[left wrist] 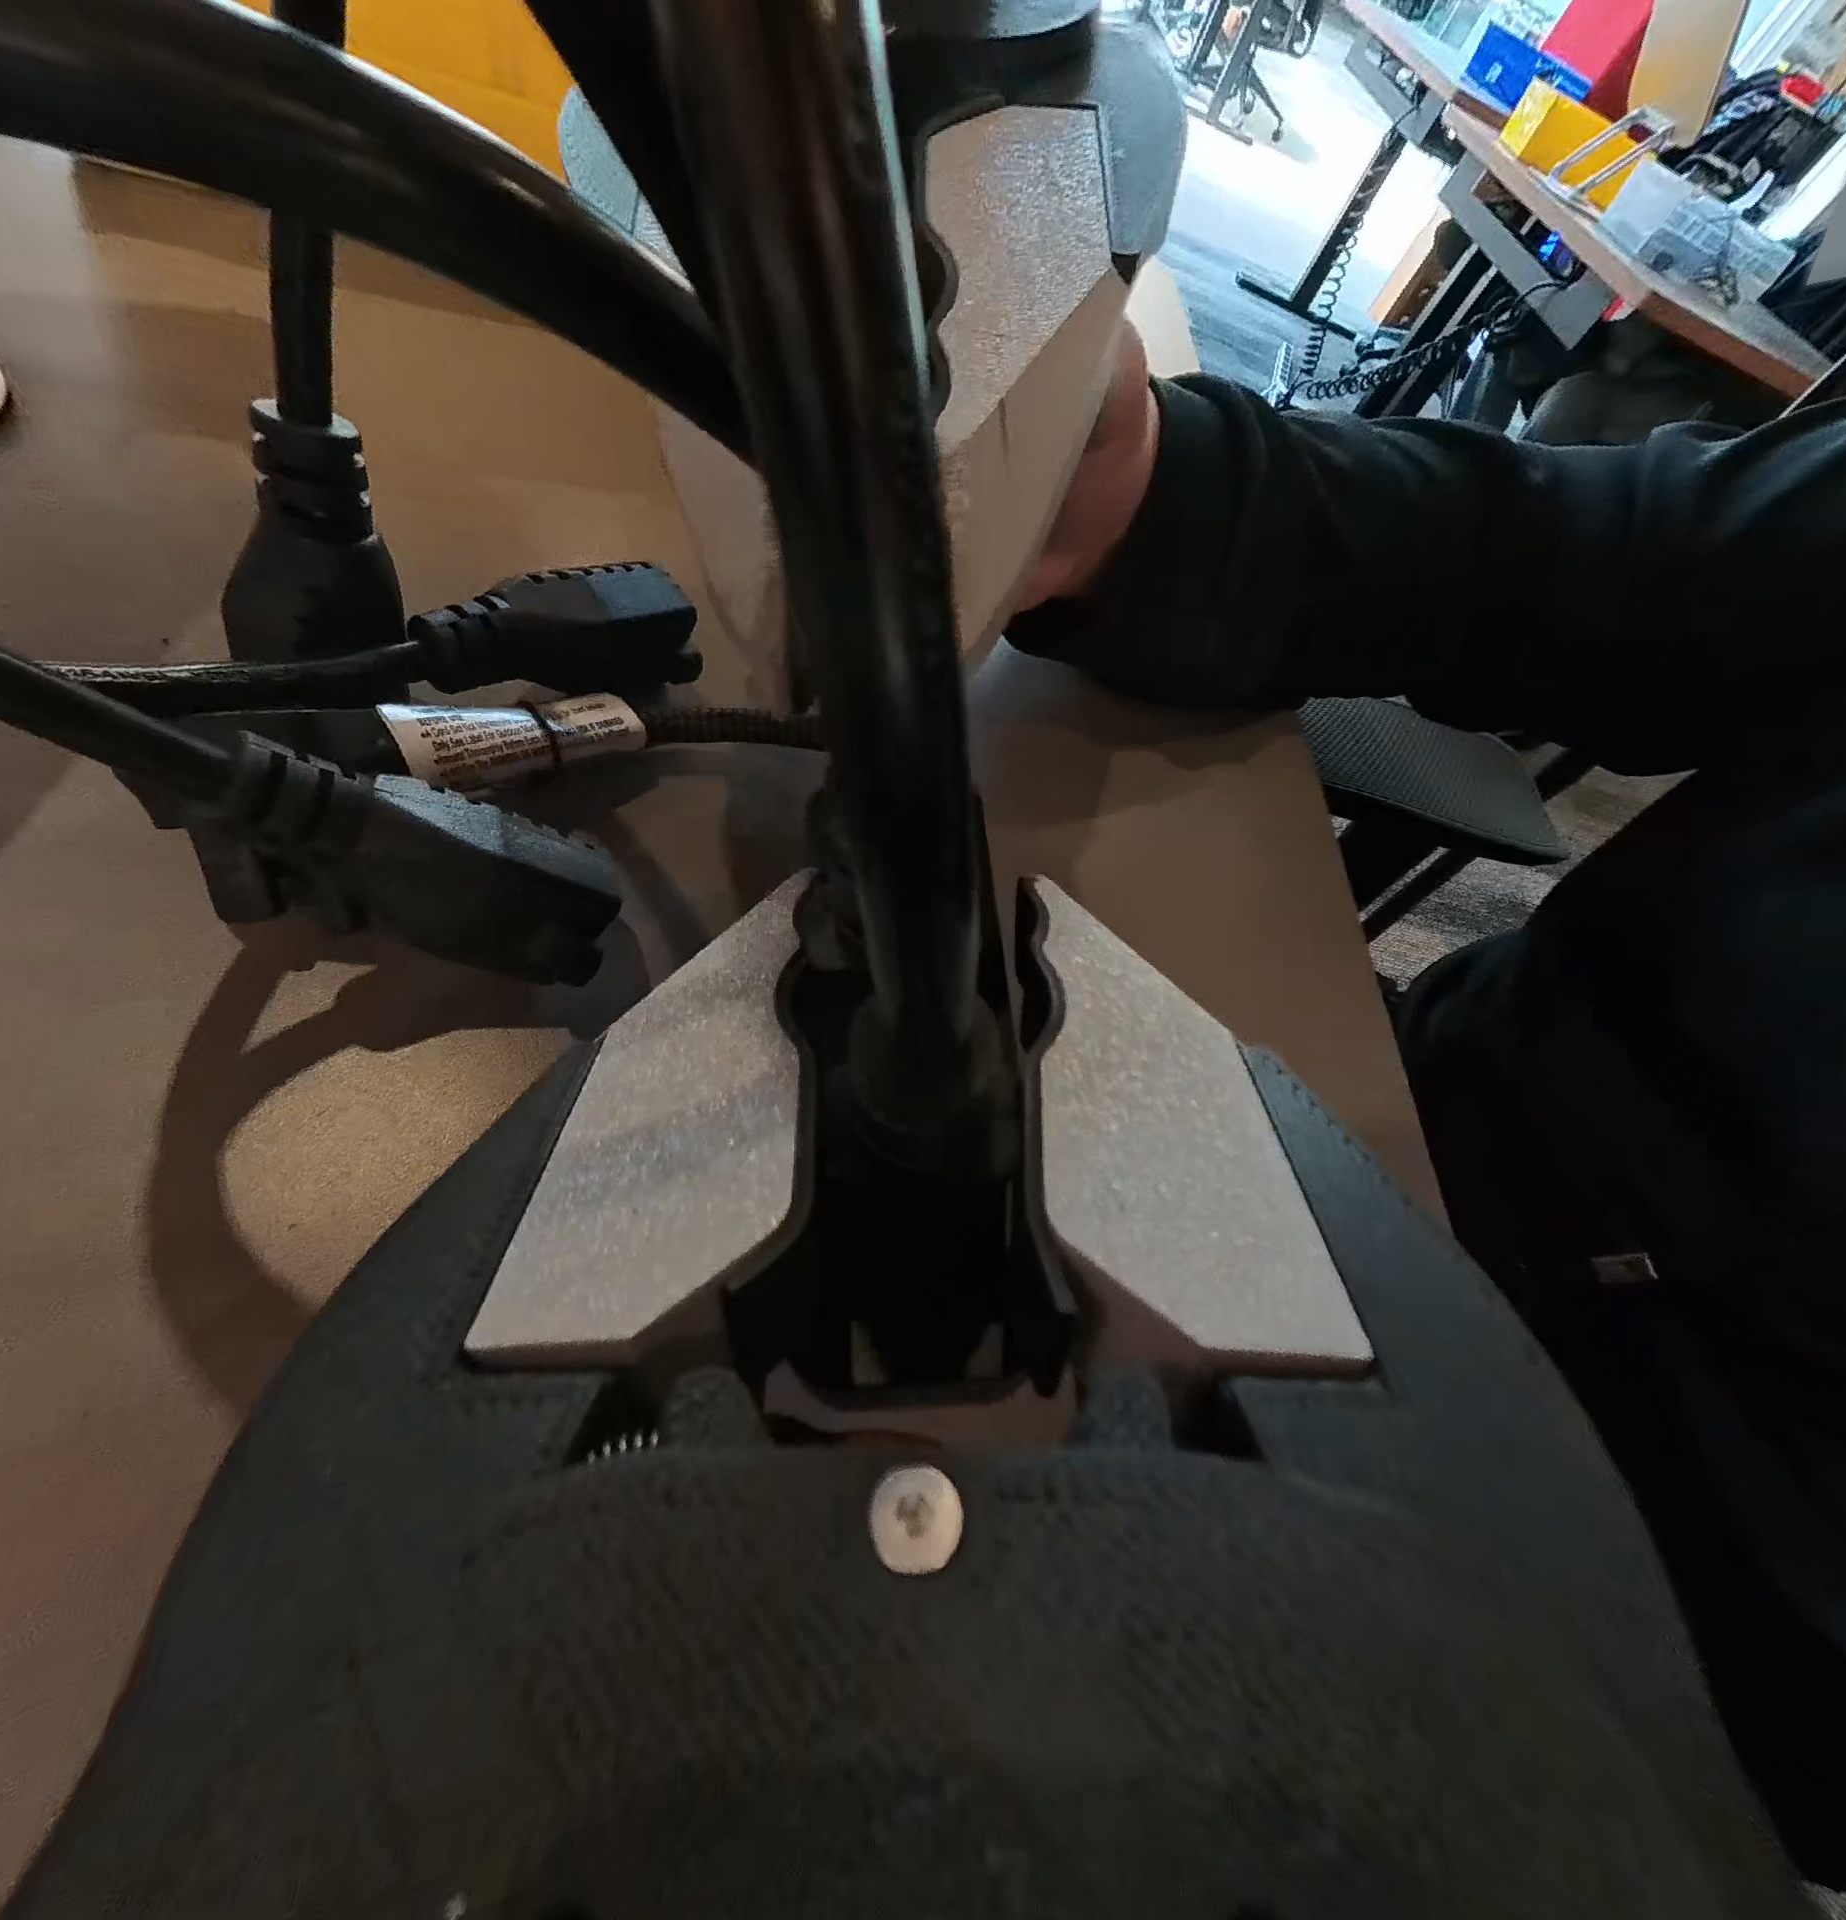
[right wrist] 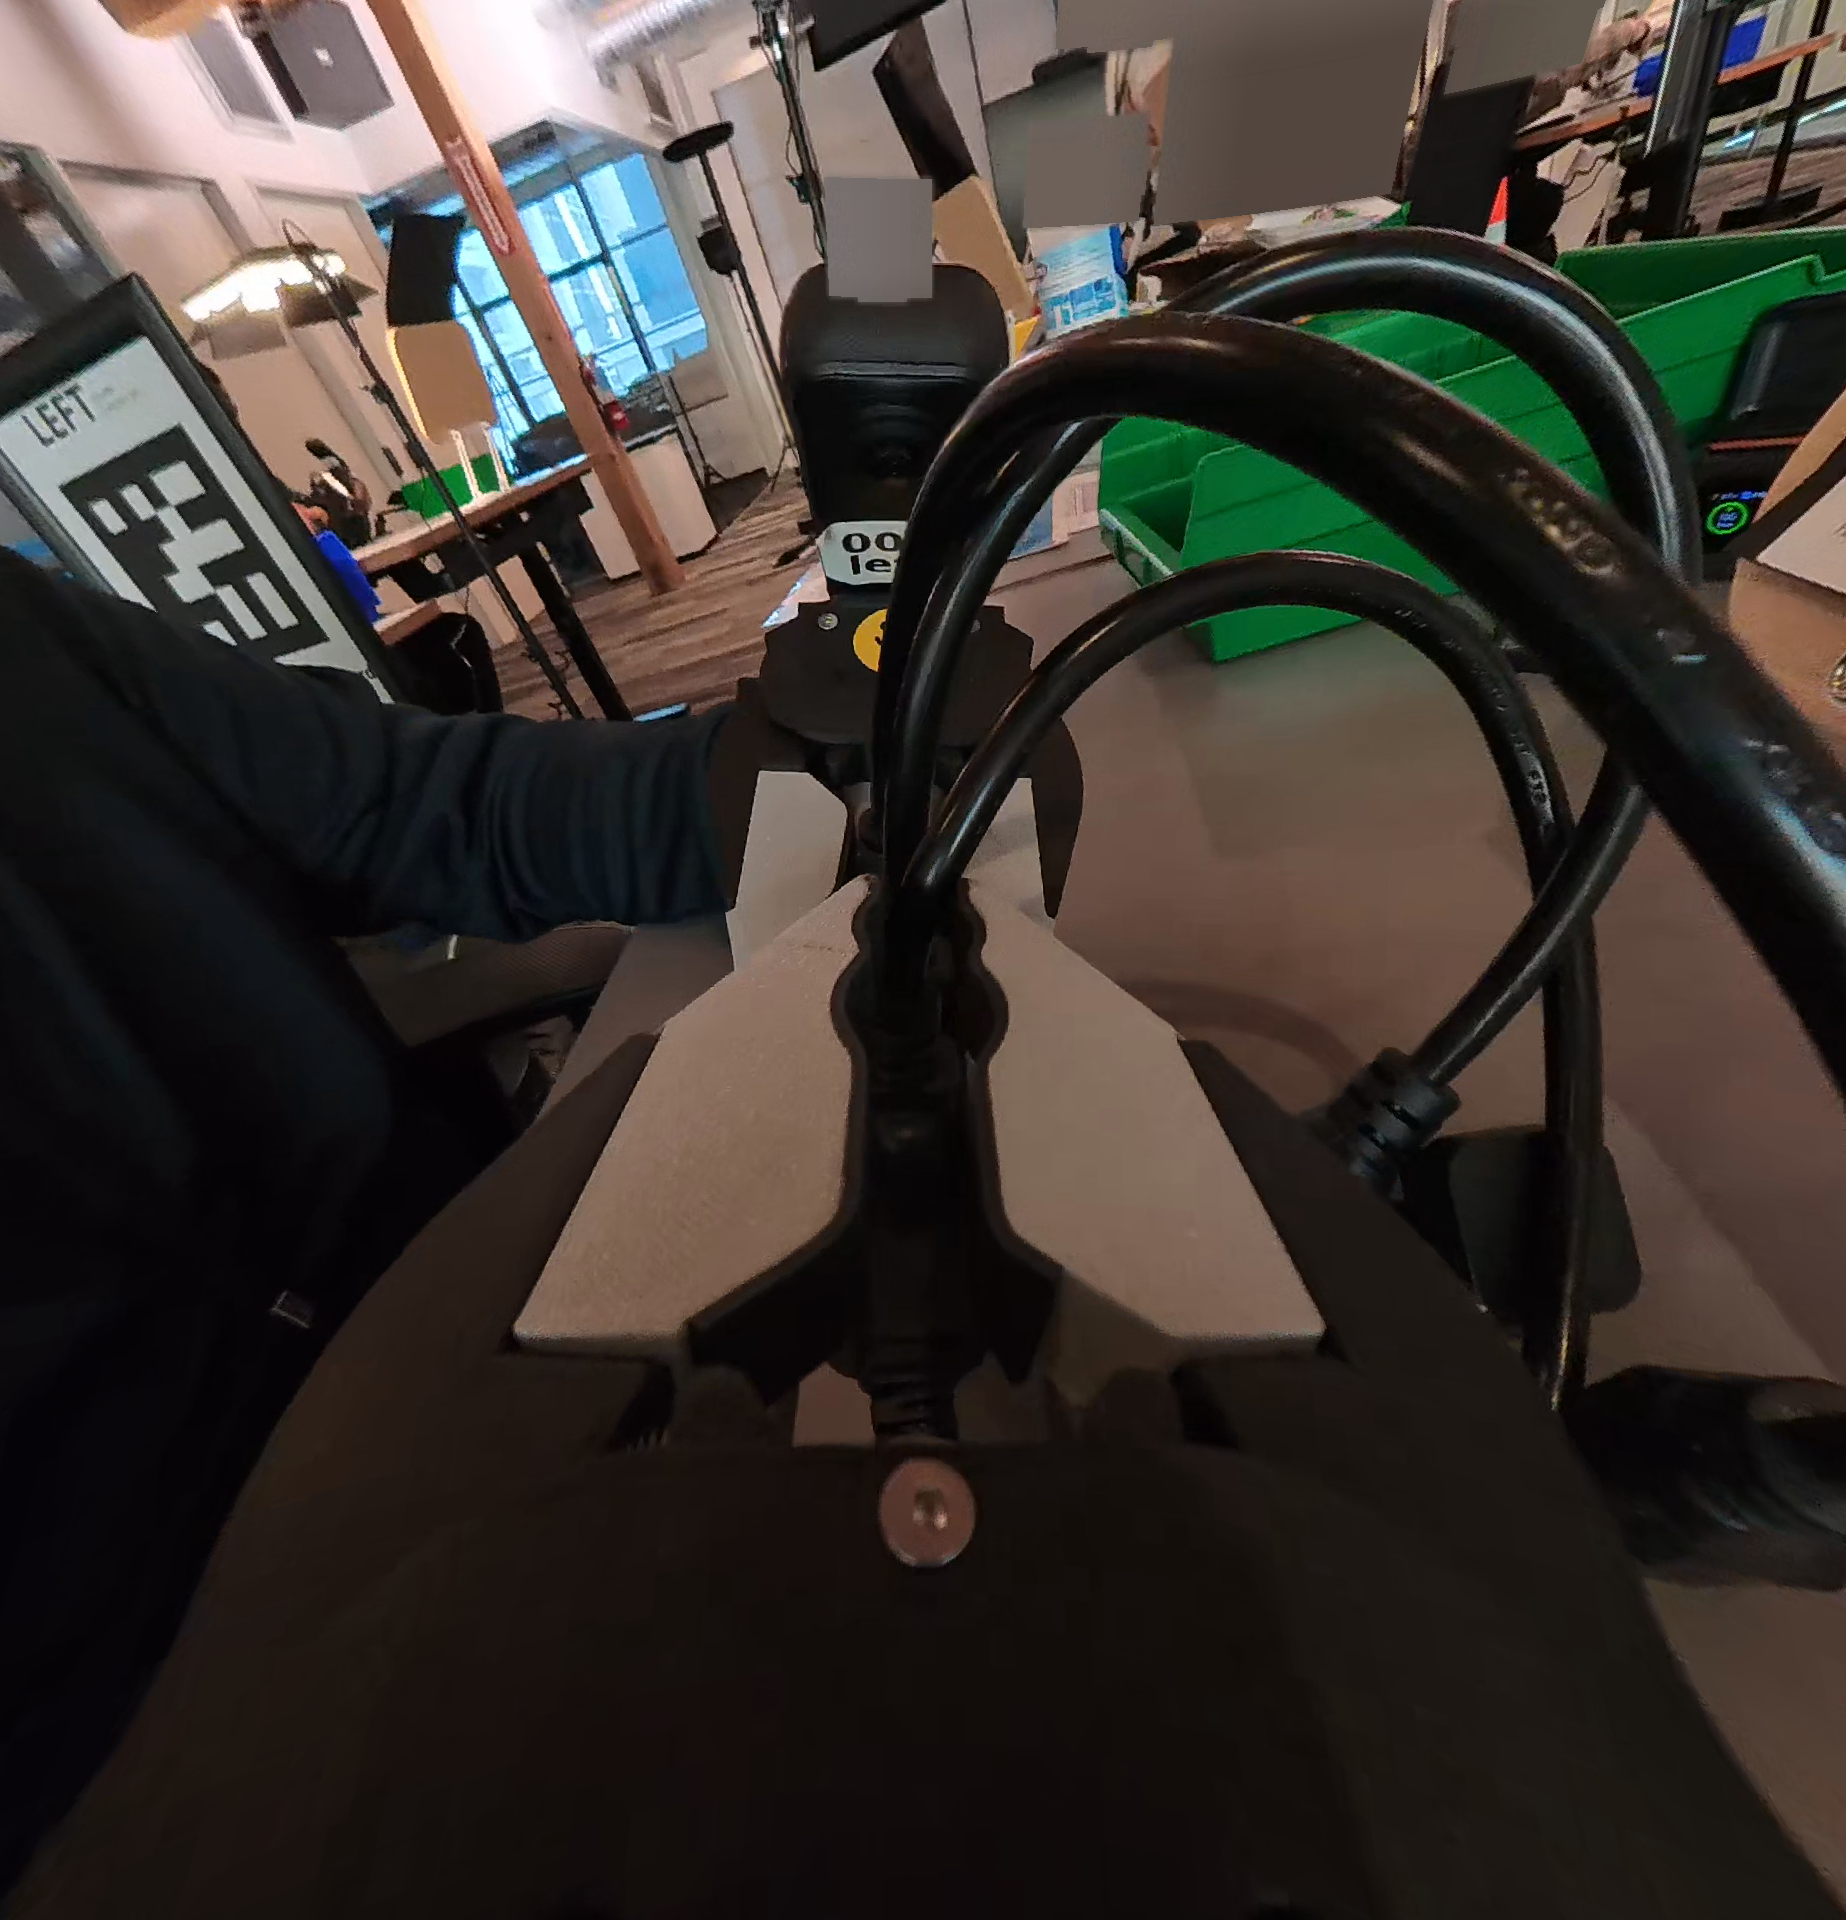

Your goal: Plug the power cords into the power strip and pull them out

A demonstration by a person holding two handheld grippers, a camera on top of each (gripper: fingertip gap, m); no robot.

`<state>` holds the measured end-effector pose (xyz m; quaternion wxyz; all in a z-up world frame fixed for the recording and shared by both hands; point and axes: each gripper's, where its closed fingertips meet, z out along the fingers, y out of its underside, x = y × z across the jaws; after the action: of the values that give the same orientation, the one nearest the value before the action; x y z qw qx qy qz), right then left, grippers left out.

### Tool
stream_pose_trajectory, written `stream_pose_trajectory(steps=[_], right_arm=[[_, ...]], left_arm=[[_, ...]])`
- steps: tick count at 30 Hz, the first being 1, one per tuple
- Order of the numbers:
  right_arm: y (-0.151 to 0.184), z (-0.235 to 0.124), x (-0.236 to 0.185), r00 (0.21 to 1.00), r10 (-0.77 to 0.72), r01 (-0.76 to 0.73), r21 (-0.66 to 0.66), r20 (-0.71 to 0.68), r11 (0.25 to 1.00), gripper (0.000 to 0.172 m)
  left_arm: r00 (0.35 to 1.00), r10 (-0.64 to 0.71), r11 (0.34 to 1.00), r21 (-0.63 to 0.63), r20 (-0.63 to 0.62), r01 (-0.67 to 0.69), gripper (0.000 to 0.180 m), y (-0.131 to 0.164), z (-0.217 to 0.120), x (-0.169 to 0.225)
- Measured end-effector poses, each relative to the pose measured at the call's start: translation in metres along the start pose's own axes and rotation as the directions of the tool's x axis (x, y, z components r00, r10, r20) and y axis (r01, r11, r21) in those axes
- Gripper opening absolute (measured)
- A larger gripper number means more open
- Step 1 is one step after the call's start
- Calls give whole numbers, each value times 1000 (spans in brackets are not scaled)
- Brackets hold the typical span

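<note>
A black plug [left wrist: 898,1174] is clamped by the left gripper [left wrist: 914,894], a black cord [right wrist: 903,997] by the right gripper [right wrist: 924,899]. Loose plugs [left wrist: 410,873] are seen at nine o'clock; looped cords [right wrist: 1418,436] block the view.

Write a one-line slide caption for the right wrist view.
Right gripper fingers closed around a black power cord, facing the left gripper across a grey table under looping black cables.

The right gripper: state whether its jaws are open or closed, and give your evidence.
Closed. The right gripper has both fingers pressed against a black power cord running between them.
</note>
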<state>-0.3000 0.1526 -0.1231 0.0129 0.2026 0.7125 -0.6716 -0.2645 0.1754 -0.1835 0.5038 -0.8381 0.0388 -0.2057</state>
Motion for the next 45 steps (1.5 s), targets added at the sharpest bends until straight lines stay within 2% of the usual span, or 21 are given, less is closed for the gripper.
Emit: stream_pose_trajectory(steps=[5,11,15,19,23,27,30,33,36,40,43,45], right_arm=[[1,1,0,999,37,-37,-7,14,999,8],[6,-6,5,999,-5,2,-74,-42,997,8],[6,-2,5,999,20,-22,-63,-38,998,7],[9,-6,6,995,-58,46,-136,-83,990,8],[8,-2,6,998,13,-19,-99,-61,995,6],[10,-9,6,993,-67,51,-156,-95,986,7],[6,-1,7,997,1,-10,-115,-79,993,6],[15,-8,2,992,-96,79,-187,-82,979,6],[10,1,3,996,-44,32,-164,-74,986,5],[17,-7,2,992,-97,79,-203,-80,976,7],[10,3,4,995,-48,33,-170,-84,985,5],[13,4,1,992,-96,77,-200,-87,977,6]], left_arm=[[1000,7,1000,1,22,-7,35,0,4,-2],[999,21,999,-27,44,-20,35,5,0,-9],[995,34,999,-30,96,-31,35,4,7,-11],[995,45,998,-47,88,-41,35,8,1,-13],[993,40,999,-40,113,-36,35,5,8,-14],[991,62,997,-63,121,-55,35,7,-1,-15],[990,23,1000,-17,140,-21,35,1,12,-16],[985,106,992,-90,138,-94,36,13,1,-14],[990,66,997,-56,123,-59,35,7,9,-15],[989,97,992,-90,112,-87,35,15,-3,-14],[990,66,996,-63,122,-58,35,8,10,-16],[986,106,991,-95,128,-95,35,15,4,-14]])
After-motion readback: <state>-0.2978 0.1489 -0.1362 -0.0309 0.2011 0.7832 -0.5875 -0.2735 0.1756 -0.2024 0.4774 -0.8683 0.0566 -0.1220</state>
